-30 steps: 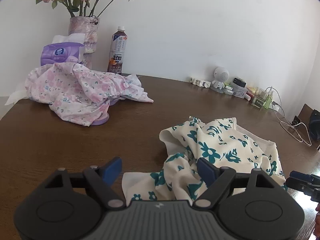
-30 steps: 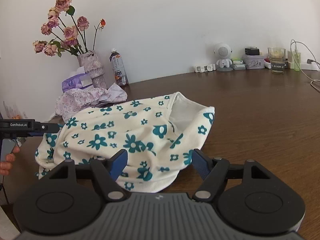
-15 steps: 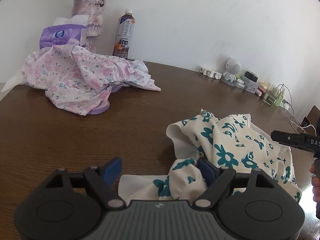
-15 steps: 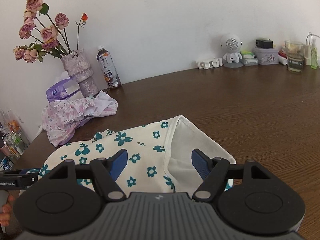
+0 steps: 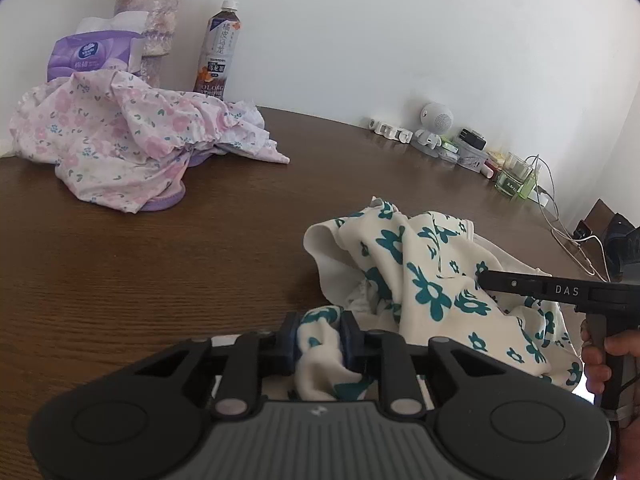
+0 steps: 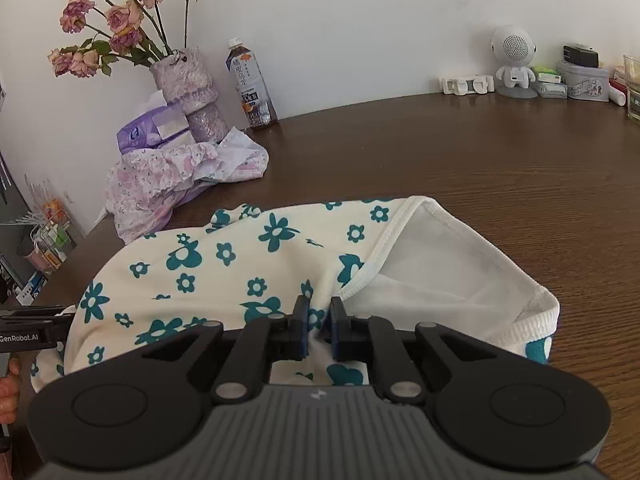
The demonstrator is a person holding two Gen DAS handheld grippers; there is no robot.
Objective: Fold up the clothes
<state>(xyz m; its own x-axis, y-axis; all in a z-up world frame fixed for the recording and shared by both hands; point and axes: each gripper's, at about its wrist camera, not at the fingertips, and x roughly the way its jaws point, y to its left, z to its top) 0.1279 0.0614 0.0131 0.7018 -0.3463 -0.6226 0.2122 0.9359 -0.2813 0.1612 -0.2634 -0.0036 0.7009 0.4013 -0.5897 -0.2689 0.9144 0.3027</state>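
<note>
A cream garment with teal flowers point(image 5: 436, 280) point(image 6: 248, 264) lies crumpled on the brown table point(image 5: 140, 272) point(image 6: 500, 184). My left gripper point(image 5: 319, 342) is shut on a bunched fold at one end of it. At the garment's near edge, beside the ribbed white hem point(image 6: 404, 240), my right gripper point(image 6: 319, 330) is shut on the fabric. The right gripper's body shows at the right in the left wrist view, held by a hand point(image 5: 600, 356). A pink floral garment point(image 5: 120, 144) point(image 6: 176, 176) sits heaped at the far left.
At the back left stand a tissue pack point(image 5: 94, 56), a vase of dried roses point(image 6: 188, 92) and a drink bottle point(image 5: 219, 52). Along the wall at the right are a small white robot speaker point(image 6: 514, 60), boxes, a glass and cables point(image 5: 568, 232).
Both grippers have gone from open to shut on the teal-flowered garment. Both views have closed in on the cloth, and its fabric is now bunched between each pair of fingers.
</note>
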